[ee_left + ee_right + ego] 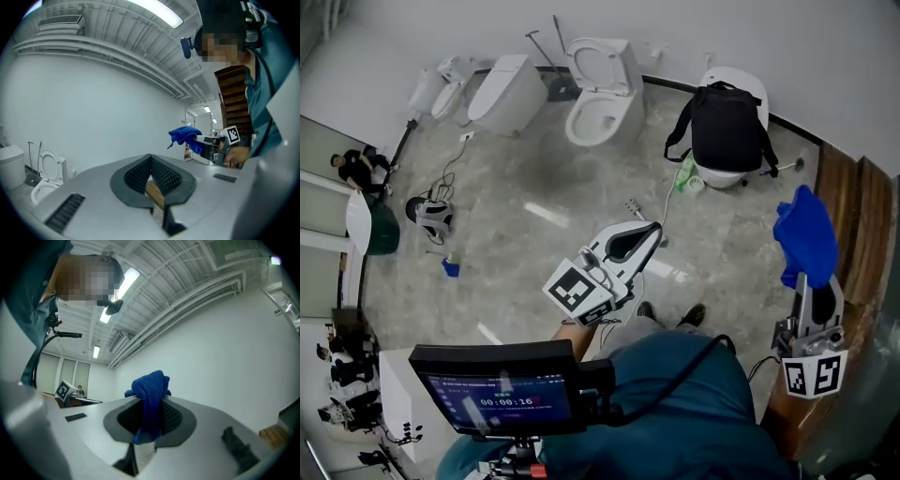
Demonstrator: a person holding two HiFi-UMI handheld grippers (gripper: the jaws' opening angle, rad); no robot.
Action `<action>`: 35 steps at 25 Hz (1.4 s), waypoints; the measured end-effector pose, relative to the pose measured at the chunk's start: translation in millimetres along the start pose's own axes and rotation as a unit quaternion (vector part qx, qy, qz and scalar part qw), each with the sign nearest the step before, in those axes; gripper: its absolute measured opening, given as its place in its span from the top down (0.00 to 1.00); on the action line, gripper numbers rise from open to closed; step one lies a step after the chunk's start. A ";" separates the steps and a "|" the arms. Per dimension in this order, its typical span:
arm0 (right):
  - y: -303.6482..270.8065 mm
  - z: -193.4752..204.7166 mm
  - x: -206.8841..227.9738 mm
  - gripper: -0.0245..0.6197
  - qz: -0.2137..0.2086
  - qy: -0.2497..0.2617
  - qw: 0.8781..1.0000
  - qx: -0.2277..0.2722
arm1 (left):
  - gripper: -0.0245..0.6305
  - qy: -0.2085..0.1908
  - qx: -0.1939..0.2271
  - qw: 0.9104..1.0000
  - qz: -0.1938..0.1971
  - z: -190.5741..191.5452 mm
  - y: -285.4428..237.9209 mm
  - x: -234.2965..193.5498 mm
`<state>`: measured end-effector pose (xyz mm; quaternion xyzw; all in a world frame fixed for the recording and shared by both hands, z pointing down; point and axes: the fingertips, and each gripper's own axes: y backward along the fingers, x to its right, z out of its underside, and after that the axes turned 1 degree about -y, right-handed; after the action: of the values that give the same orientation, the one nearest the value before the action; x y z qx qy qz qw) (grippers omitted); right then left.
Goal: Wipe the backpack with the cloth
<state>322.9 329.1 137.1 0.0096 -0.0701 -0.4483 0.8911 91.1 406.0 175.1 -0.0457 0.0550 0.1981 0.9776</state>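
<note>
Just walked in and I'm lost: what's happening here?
A person holds a gripper in each hand. The right gripper is shut on a blue cloth. The left gripper is shut and empty. The black backpack sits on a toilet across the floor, apart from both, so wiping has not begun.

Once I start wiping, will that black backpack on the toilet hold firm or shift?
Likely soft: the backpack has loose dangling straps, so it may give under pressure. Perched on the toilet, unheld, it could shift or tip.
</note>
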 end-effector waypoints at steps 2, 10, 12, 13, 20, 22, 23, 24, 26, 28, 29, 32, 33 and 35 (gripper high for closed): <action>4.7 6.4 -19.9 0.88 -0.002 -0.001 1.000 -0.007 | 0.96 -0.001 0.001 1.000 0.000 1.5 19.7 1.7; 30.8 9.7 -110.1 0.88 0.028 0.011 1.000 -0.009 | 0.96 0.023 0.021 0.999 0.029 23.6 112.2 0.5; 39.5 3.7 -134.5 0.88 0.042 0.000 0.999 -0.004 | 0.96 0.028 0.029 0.998 0.043 25.3 137.5 3.3; 43.2 0.0 -147.4 0.88 0.047 -0.009 0.999 0.000 | 0.96 0.029 0.033 0.998 0.050 26.1 150.7 3.2; 70.5 -6.8 -217.5 0.88 0.067 -0.014 0.998 -0.001 | 0.96 0.035 0.055 0.996 0.064 27.8 217.7 -4.6; 79.0 -11.0 -226.2 0.88 0.072 -0.005 0.997 -0.003 | 0.96 0.038 0.057 0.996 0.063 27.4 230.8 -1.2; 82.5 -12.6 -228.5 0.88 0.074 -0.002 0.997 -0.004 | 0.96 0.040 0.056 0.996 0.061 28.6 236.0 0.0; 85.7 -13.3 -230.2 0.88 0.076 0.001 0.997 -0.004 | 0.96 0.040 0.057 0.996 0.059 29.1 240.5 0.9; 89.9 -13.6 -234.3 0.88 0.076 0.007 0.997 -0.009 | 0.96 0.038 0.062 0.996 0.054 26.1 247.6 2.6; 91.2 -12.7 -238.8 0.89 0.074 0.012 0.997 -0.019 | 0.96 0.040 0.065 0.996 0.049 22.2 252.9 3.9; 91.5 -12.4 -240.1 0.89 0.073 0.014 0.997 -0.024 | 0.96 0.044 0.065 0.996 0.047 20.8 254.4 5.5; 95.6 -14.6 -237.0 0.89 0.073 0.015 0.997 -0.029 | 0.96 0.049 0.062 0.996 0.050 18.8 252.0 18.7; 98.6 -14.2 -234.3 0.89 0.075 0.015 0.997 -0.027 | 0.96 0.043 0.058 0.996 0.054 20.4 248.6 24.1; 106.3 -9.7 -230.2 0.89 0.079 0.008 0.997 -0.026 | 0.96 0.034 0.050 0.996 0.061 25.7 242.0 33.6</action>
<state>273.6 576.5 109.2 -0.0156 -0.0517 -0.3782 0.9242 29.3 643.7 179.9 -0.0003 0.1011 0.2525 0.9623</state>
